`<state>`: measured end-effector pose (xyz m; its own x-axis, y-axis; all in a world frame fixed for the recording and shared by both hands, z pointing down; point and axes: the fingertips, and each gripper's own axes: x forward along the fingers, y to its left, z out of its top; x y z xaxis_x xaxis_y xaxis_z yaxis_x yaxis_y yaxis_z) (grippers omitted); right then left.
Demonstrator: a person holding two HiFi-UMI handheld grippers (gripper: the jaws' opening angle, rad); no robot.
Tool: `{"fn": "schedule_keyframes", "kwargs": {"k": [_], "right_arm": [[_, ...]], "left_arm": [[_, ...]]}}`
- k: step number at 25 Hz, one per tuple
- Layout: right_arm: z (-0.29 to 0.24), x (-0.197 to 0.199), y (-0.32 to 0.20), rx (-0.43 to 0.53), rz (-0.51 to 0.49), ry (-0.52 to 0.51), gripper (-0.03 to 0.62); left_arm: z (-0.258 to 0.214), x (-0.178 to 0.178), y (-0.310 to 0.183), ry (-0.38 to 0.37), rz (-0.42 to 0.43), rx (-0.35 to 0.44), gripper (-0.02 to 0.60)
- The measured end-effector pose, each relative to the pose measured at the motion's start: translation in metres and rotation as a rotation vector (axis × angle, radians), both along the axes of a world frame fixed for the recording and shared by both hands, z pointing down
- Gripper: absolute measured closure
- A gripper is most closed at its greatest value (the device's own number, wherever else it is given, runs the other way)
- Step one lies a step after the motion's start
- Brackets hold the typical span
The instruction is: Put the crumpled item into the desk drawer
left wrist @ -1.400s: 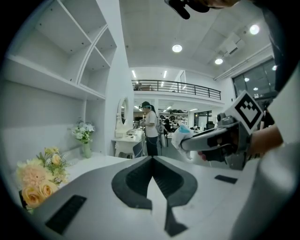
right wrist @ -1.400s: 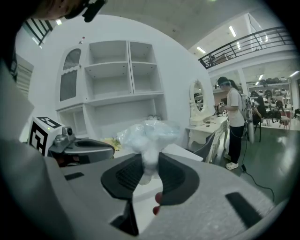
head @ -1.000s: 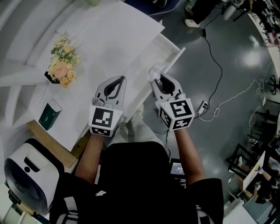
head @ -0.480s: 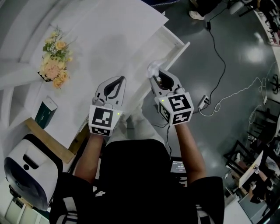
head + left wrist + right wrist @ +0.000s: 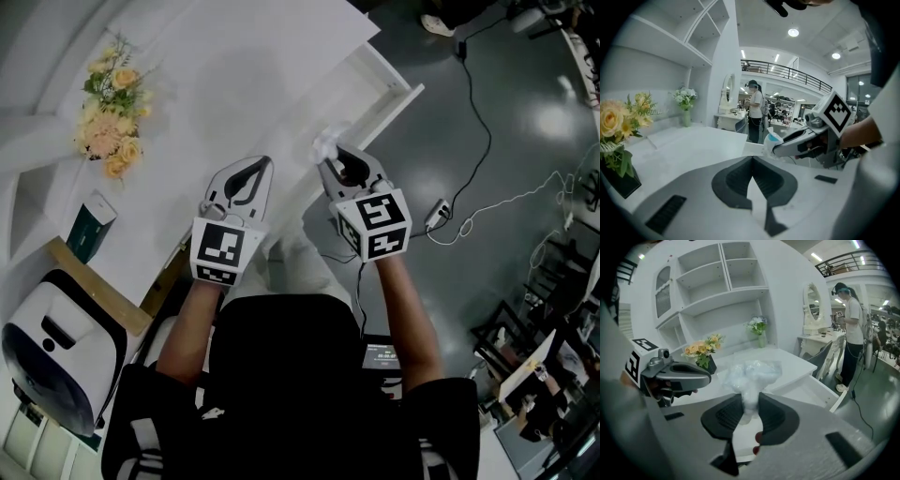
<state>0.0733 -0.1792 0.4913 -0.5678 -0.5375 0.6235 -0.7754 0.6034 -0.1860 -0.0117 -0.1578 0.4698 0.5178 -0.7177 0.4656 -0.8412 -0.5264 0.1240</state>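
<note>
Transport step: right gripper (image 5: 750, 401) clamps crumpled plastic (image 5: 752, 373) just beside open drawer (image 5: 398, 94), left gripper (image 5: 751, 161) pinched shut, empty; next likely needs centring over drawer, then release.

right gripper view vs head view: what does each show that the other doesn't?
Right gripper view only: wall shelves, an oval mirror, a standing person. Head view only: floor cable, green box, the person's forearms. Both: flowers, open drawer, left gripper, and the crumpled item held in the right gripper.
</note>
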Motion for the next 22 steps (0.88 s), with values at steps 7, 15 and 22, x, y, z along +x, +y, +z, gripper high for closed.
{"fn": "schedule_keyframes", "kwargs": {"k": [7, 15, 22], "right_arm": [[0.03, 0.0, 0.005, -0.063, -0.067, 0.055, 0.508], [0.063, 0.001, 0.008, -0.133, -0.138, 0.128, 0.508], [0.086, -0.003, 0.012, -0.159, -0.217, 0.201, 0.508]], "left_arm": [[0.016, -0.001, 0.0, 0.001, -0.009, -0.028, 0.575], [0.03, -0.001, 0.002, -0.006, -0.011, -0.059, 0.575], [0.04, -0.003, 0.005, -0.009, -0.012, -0.079, 0.575]]}}
